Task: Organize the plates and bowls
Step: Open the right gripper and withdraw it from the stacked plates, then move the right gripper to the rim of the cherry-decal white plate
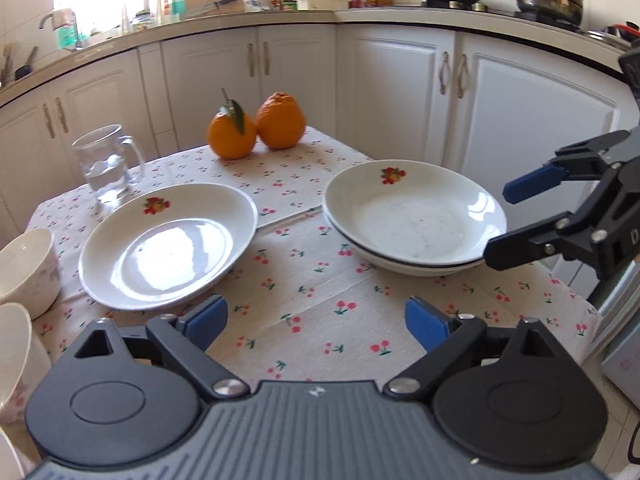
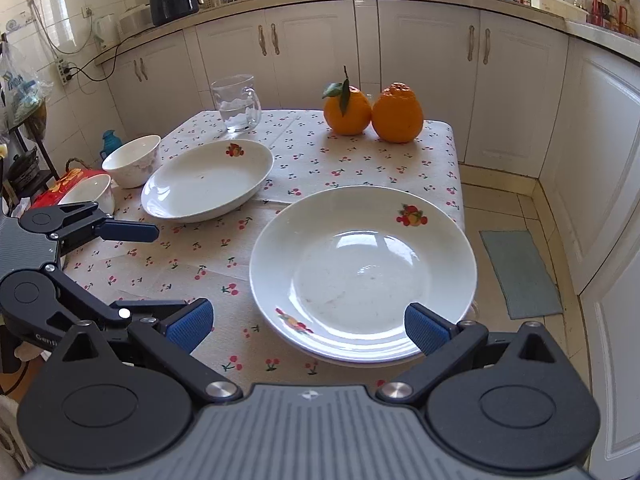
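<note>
A single white plate with a fruit motif (image 1: pixel 168 246) (image 2: pixel 208 180) lies on the left of the cherry-print tablecloth. Two stacked white plates (image 1: pixel 414 218) (image 2: pixel 362 272) lie on the right. Two white bowls (image 1: pixel 26 268) (image 2: pixel 134 156) stand at the table's left edge. My left gripper (image 1: pixel 316 324) is open and empty, low over the cloth, just in front of the single plate. My right gripper (image 2: pixel 310 328) is open and empty at the near rim of the stack; it also shows in the left wrist view (image 1: pixel 500 224).
A glass mug of water (image 1: pixel 108 164) (image 2: pixel 237 103) and two oranges (image 1: pixel 254 126) (image 2: pixel 374 112) stand at the far side of the table (image 1: pixel 320 320). White cabinets (image 1: pixel 400 88) and a cluttered counter lie behind. The floor with a mat (image 2: pixel 520 272) is to the right.
</note>
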A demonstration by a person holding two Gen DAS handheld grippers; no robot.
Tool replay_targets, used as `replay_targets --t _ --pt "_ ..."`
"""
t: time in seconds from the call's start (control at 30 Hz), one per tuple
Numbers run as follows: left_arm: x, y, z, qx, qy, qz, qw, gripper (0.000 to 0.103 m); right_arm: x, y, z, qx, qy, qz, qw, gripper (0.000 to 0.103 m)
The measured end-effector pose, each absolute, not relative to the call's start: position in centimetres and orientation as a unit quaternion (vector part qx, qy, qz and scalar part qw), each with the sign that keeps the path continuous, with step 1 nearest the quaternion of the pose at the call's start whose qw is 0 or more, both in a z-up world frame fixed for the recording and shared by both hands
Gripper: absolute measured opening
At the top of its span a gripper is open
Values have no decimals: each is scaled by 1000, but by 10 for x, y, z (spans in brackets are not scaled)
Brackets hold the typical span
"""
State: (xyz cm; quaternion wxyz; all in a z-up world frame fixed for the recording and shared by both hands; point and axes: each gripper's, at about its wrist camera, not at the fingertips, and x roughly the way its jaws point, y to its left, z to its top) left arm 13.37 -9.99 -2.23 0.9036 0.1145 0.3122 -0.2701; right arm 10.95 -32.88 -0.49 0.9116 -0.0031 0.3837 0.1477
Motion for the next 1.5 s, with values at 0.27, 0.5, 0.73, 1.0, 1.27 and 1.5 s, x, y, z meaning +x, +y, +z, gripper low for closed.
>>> replay_targets --t 0.27,0.5,0.73,1.0,1.27,1.5 --pt "138 -64 -32 102 336 -188 917 95 91 -292 1 -40 370 168 913 103" --pt "152 -51 -43 100 337 -170 921 95 94 -276 9 -54 369 182 910 103" --pt "170 -52 -51 81 338 -163 923 95 120 -267 16 -59 373 199 904 103" --pt "188 -53 -62 61 357 -145 921 97 175 -248 16 -81 387 236 888 103" --pt "202 -54 -64 58 355 -137 923 102 257 -228 8 -93 416 286 859 103" --pt "215 -55 -66 56 350 -128 926 102 322 -209 -10 -113 445 317 830 103"
